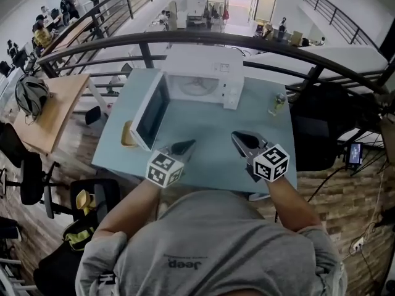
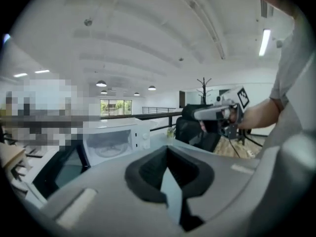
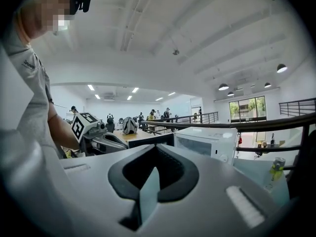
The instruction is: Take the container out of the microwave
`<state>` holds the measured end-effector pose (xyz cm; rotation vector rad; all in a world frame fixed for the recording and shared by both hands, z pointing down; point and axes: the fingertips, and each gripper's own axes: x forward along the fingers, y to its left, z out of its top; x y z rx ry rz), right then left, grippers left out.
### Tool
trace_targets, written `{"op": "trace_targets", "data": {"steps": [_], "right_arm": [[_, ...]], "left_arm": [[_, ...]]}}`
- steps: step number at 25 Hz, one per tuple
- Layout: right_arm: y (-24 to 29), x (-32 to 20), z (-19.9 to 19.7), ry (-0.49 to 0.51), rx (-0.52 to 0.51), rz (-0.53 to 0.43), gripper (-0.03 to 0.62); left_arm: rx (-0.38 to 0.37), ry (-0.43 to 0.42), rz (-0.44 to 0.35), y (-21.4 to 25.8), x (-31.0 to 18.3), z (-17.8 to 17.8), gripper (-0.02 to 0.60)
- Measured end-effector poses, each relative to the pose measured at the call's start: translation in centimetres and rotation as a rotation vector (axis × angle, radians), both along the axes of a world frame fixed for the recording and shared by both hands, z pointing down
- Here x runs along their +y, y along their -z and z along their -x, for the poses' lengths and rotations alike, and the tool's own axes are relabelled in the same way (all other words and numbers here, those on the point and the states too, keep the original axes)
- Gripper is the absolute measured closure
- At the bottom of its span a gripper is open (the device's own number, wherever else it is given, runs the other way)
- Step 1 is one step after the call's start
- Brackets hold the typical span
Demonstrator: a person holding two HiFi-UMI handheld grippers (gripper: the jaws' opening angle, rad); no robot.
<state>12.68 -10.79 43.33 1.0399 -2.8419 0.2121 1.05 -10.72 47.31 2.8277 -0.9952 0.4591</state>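
Microwave point(image 1: 203, 73) stands with its door point(image 1: 151, 113) open, just ahead of both grippers on the blue table point(image 1: 216, 128). A tan container point(image 1: 128, 134) lies left of the left gripper point(image 1: 188, 144), beside the door. Left and right gripper point(image 1: 237, 137) jaws are pressed together, empty.

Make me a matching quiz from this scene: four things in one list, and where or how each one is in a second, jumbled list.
Things:
1. microwave door
2. small can
3. yellowish object
4. left gripper

Places or states:
A. on the right side of the table, near its far edge
B. held above the near part of the table, jaws together
C. swung open to the left
D. at the table's left edge, beside the open door

Pairs: 1-C, 2-A, 3-D, 4-B
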Motion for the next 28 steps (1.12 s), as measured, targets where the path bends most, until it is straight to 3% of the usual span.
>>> {"op": "trace_targets", "data": {"steps": [6,11,18,28], "right_arm": [[0.9,-1.8,4.1,-0.101,-0.021,0.005,0.591],[1.3,-3.2,6.5,-0.152,-0.025,0.019,0.591],[1.4,-4.5,6.2,-0.199,-0.042,0.022,0.591],[0.3,-4.8,5.4,-0.141,0.003,0.046,0.591]], "left_arm": [[0.119,-0.019,0.008,2.3,-2.7,6.4,0.554],[0.150,-0.055,0.035,2.6,-4.3,9.6,0.554],[0.190,-0.046,0.045,3.1,-5.4,11.1,0.554],[0.240,0.012,0.039,3.5,-5.2,10.7,0.554]]}}
